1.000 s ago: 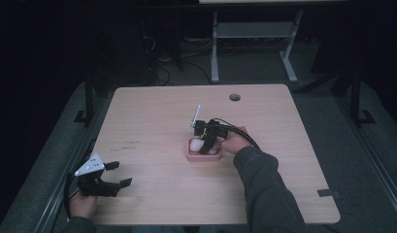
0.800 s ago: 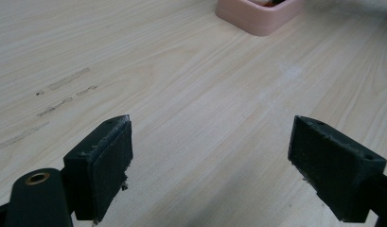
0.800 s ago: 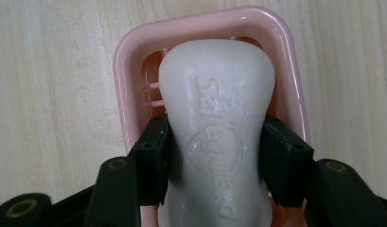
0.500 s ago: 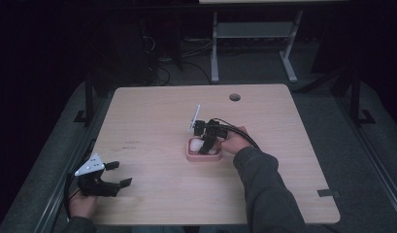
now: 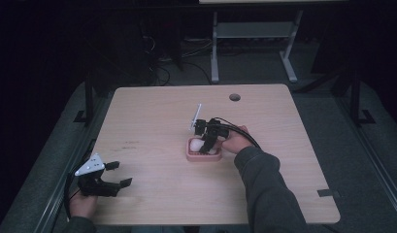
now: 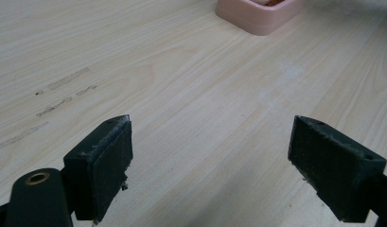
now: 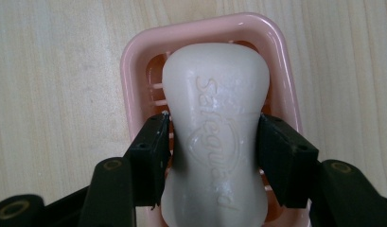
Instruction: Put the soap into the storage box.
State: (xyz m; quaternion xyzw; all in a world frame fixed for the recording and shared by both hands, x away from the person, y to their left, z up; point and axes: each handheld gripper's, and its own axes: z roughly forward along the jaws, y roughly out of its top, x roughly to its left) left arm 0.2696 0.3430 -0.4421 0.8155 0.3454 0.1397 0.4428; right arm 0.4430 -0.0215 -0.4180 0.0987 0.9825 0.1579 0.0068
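A white bar of soap (image 7: 215,137) lies lengthwise in a pink soap dish (image 7: 132,56), and my right gripper (image 7: 213,146) is shut on the bar's narrow waist, one jaw against each side. In the high view the same right gripper (image 5: 209,141) points down into the pink dish (image 5: 191,156) at the table's middle, with the white soap (image 5: 197,144) just showing. My left gripper (image 5: 119,174) rests at the table's near left edge, open with nothing between its jaws. From the left gripper (image 6: 210,156) view the pink dish (image 6: 257,14) sits far ahead.
The light wooden table (image 5: 147,121) has a round cable hole (image 5: 234,97) at its far edge and a dark tape patch (image 5: 327,192) near its right front corner. A grey metal stand (image 5: 254,34) is on the floor beyond the table.
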